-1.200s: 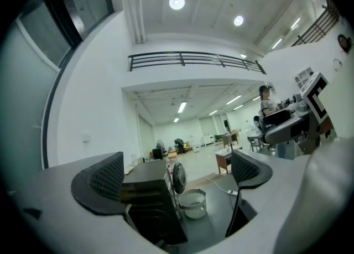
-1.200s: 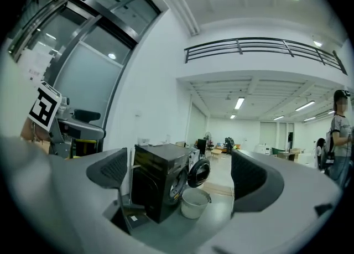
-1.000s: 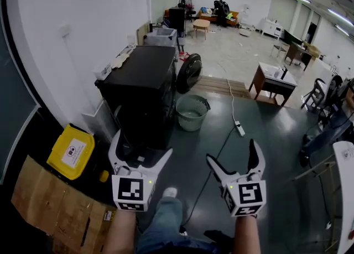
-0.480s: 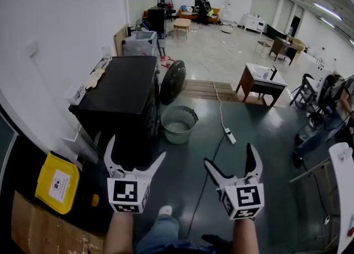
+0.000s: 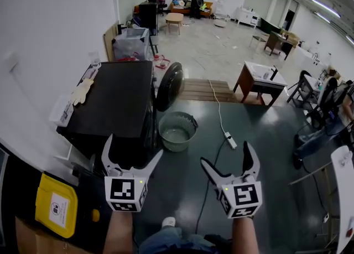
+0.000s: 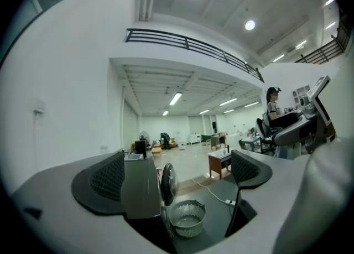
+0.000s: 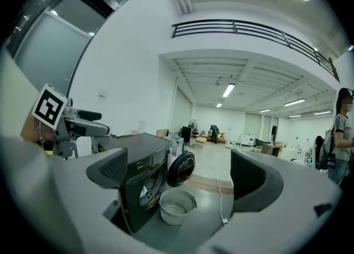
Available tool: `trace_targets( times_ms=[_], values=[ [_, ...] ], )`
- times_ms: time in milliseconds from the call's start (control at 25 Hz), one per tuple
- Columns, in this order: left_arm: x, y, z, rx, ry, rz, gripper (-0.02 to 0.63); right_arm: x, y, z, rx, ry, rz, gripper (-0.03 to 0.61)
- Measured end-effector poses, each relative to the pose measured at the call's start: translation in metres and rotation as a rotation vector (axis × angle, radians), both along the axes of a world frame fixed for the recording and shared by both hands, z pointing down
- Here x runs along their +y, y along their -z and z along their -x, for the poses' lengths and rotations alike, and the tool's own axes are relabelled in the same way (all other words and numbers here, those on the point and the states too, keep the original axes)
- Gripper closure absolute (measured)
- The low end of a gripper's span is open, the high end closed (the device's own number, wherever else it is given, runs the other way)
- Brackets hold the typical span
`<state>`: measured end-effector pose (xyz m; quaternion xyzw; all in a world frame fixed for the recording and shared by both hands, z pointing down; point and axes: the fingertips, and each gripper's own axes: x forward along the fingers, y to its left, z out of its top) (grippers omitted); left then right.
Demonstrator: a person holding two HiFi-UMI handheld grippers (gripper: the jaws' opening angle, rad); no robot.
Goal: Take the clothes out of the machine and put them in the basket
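A black front-loading washing machine (image 5: 116, 100) stands at the left with its round door (image 5: 168, 86) swung open. The right gripper view shows pale clothes (image 7: 145, 191) inside its drum opening. A grey-green round basket (image 5: 177, 130) sits on the floor just in front of the machine, also seen as the basket (image 7: 176, 206) and the basket (image 6: 187, 218). My left gripper (image 5: 131, 159) and right gripper (image 5: 228, 162) are both open and hold nothing. They hover side by side above the floor, well short of the machine.
A yellow-lidded box (image 5: 55, 212) lies at the lower left. A white power strip (image 5: 229, 139) and its cable run across the dark floor right of the basket. A wooden table (image 5: 263, 84) stands further right. Pale gloves (image 5: 81, 90) rest on the machine's top.
The view has moved forward and left over the machine, so machine and basket sit closer and more central. Both grippers stay open and level, little changed.
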<state>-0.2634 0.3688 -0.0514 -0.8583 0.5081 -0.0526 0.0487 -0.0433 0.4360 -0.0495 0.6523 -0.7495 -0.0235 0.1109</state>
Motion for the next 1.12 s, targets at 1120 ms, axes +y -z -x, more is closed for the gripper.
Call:
trace_targets(
  times_ms=[1120],
  values=[
    [-0.149,-0.026,-0.043,-0.061,0.040,0.028,0.044,-0.165,-0.026,-0.046,-0.056,-0.001,0.026,0.013]
  ],
)
